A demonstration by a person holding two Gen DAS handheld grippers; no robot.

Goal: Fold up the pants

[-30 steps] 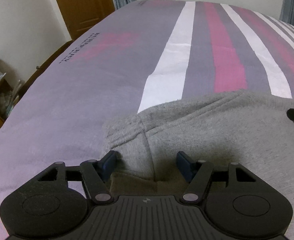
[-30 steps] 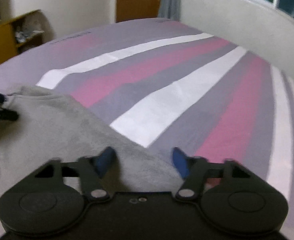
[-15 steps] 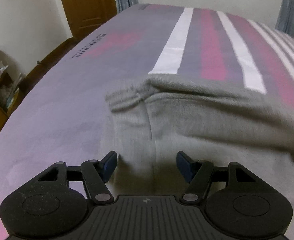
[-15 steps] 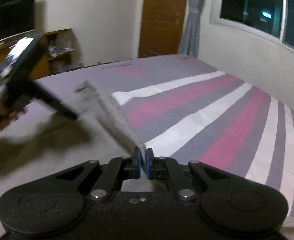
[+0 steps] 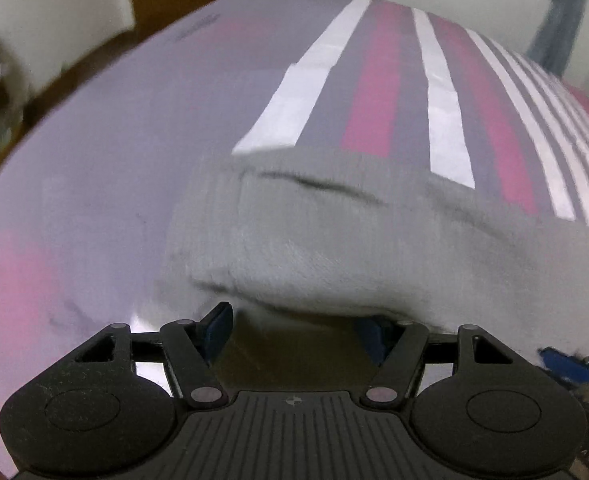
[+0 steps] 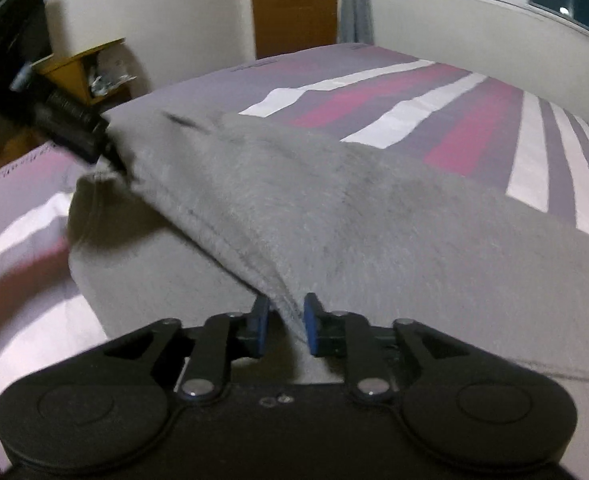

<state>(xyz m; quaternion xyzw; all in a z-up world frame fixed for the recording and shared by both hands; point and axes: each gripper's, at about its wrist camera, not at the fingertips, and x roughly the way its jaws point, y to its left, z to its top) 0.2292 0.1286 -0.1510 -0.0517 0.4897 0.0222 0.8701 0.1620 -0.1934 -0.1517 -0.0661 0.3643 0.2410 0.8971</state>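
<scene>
Black left claw (image 5: 292,330), black right claw (image 6: 285,322), blue pads (image 6: 309,320), silver screws (image 6: 368,386)

The grey pants (image 5: 334,248) hide the left claw's (image 5: 294,330) right fingertip, and motion blurs them.

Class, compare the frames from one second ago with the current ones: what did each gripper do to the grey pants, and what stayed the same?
The right gripper, open a second ago, closed on the grey pants edge and lifted it off the striped bedsheet. The left gripper rose with the fabric draped over its still-spread fingers. The bedsheet itself stayed put.
</scene>
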